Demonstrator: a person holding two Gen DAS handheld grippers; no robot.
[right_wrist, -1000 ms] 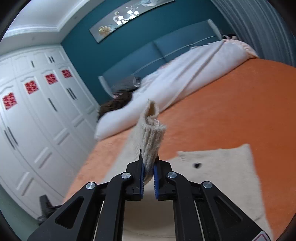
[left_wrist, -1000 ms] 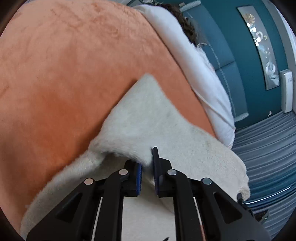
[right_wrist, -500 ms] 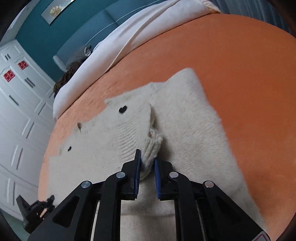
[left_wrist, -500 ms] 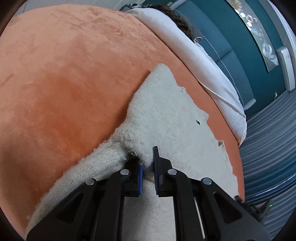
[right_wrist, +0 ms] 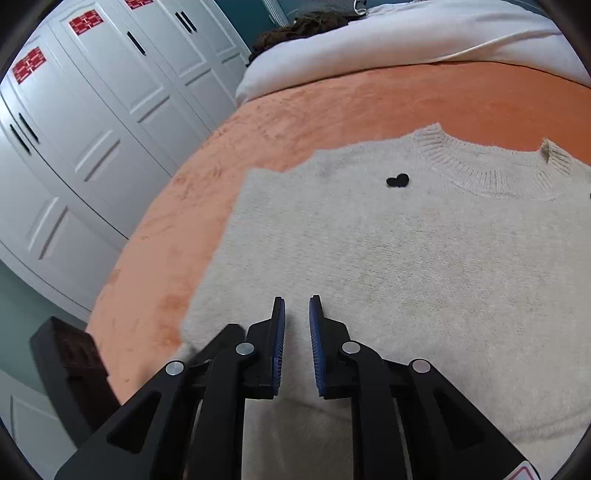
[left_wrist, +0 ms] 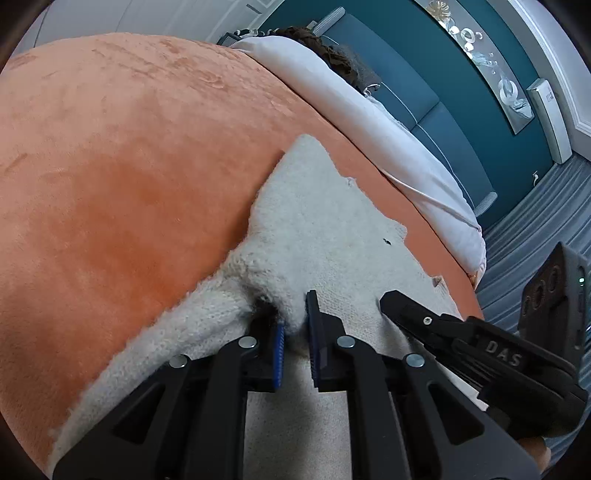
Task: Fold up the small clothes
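Note:
A cream knit sweater with a small black heart and a ribbed collar lies flat on the orange bed cover. My right gripper is open and empty, just above the sweater's lower left part. My left gripper is shut on a bunched fold of the sweater at its edge. The right gripper's black finger shows in the left wrist view, close on the right.
A white duvet lies along the head of the bed, with dark hair beyond it. White wardrobe doors stand at the left. A teal headboard and grey carpet lie past the bed.
My right gripper has let go of the sweater fold and opened; the sweater now lies flat. My left gripper has lowered its fold toward the bed, still holding it.

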